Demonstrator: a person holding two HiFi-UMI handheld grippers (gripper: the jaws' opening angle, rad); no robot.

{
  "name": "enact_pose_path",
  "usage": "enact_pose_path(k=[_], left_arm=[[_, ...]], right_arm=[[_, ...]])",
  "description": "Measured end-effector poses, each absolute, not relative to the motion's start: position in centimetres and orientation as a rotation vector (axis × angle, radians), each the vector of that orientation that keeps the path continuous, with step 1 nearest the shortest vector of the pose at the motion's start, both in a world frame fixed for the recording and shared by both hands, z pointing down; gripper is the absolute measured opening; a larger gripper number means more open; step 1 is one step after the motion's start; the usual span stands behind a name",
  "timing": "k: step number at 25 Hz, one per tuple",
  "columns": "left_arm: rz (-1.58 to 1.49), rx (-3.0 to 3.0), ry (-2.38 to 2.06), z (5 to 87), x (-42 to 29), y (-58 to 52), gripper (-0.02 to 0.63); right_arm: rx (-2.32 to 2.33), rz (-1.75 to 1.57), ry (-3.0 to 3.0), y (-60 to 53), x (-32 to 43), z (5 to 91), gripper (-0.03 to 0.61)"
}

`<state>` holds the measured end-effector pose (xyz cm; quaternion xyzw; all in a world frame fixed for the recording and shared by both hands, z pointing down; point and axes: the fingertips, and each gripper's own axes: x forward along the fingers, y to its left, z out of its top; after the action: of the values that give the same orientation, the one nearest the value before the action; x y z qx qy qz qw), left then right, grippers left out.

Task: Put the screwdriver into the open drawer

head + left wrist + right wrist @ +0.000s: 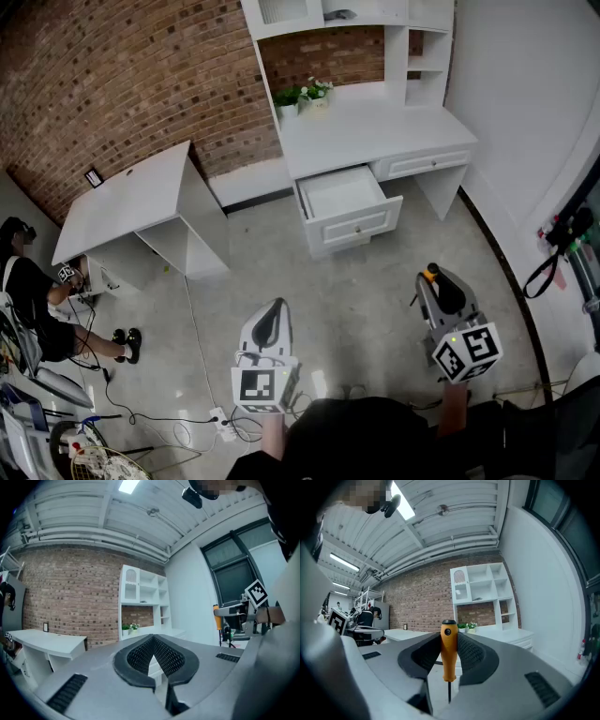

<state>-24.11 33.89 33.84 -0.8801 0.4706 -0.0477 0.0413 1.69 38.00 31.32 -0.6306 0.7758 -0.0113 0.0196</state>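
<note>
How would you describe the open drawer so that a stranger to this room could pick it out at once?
Find the white desk with shelves against the brick wall. Under its top are two drawers side by side. The open drawer is the left one, pulled out with its bare white inside showing, while the shut drawer to its right sits flush.

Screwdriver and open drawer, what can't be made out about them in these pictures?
- Tip of the screwdriver: in the right gripper view, the shaft runs down behind the body of the right gripper, which clamps the handle.
- Rest of the screwdriver in the head view: only the handle's end shows, too small for detail.
- Inside of the open drawer: in the head view, too far away to tell whether anything small lies inside.
</note>
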Motion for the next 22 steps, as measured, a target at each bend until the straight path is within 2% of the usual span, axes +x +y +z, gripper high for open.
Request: enact_pose_path(k=[9,22], left_arm=[[-0.149,-2.693,1.456,33.9,-23.9,33.5,0.009],[-0.199,-2.719,1.460,35.2,-19.9,32.2,0.008]], right_arm=[[-1.962,-0.035,2.402,37.7,2.4,31.2,0.115],[-1.952,-0.074,2.399,36.0,5.6,31.8,0.115]])
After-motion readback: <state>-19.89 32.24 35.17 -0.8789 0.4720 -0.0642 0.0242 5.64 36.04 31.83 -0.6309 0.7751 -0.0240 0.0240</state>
